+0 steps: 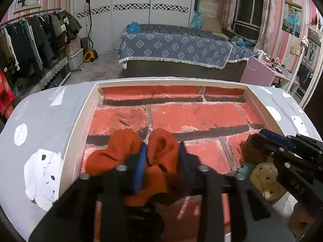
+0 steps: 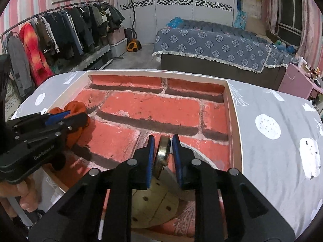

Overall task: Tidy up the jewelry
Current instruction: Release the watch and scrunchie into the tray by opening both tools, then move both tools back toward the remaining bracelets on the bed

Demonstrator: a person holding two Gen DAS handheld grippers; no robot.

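A shallow white-walled tray (image 1: 80, 121) with a red brick-print floor lies on a grey patterned cloth. My left gripper (image 1: 161, 157) is shut on an orange fabric scrunchie (image 1: 125, 147), low over the tray's near left part; the scrunchie also shows in the right wrist view (image 2: 77, 106). My right gripper (image 2: 163, 141) holds a gold metal bangle (image 2: 162, 155) upright between its blue pads, over a cream perforated round pad (image 2: 157, 203) at the tray's near right. In the left wrist view the right gripper (image 1: 260, 135) sits by a brown item (image 1: 252, 149).
The tray's far wall (image 2: 157, 73) and right wall (image 2: 235, 121) bound the brick floor. The grey cloth (image 2: 272, 161) surrounds the tray. A bed (image 1: 173, 48), a clothes rack (image 1: 30, 40) and a pink desk (image 1: 262, 70) stand beyond.
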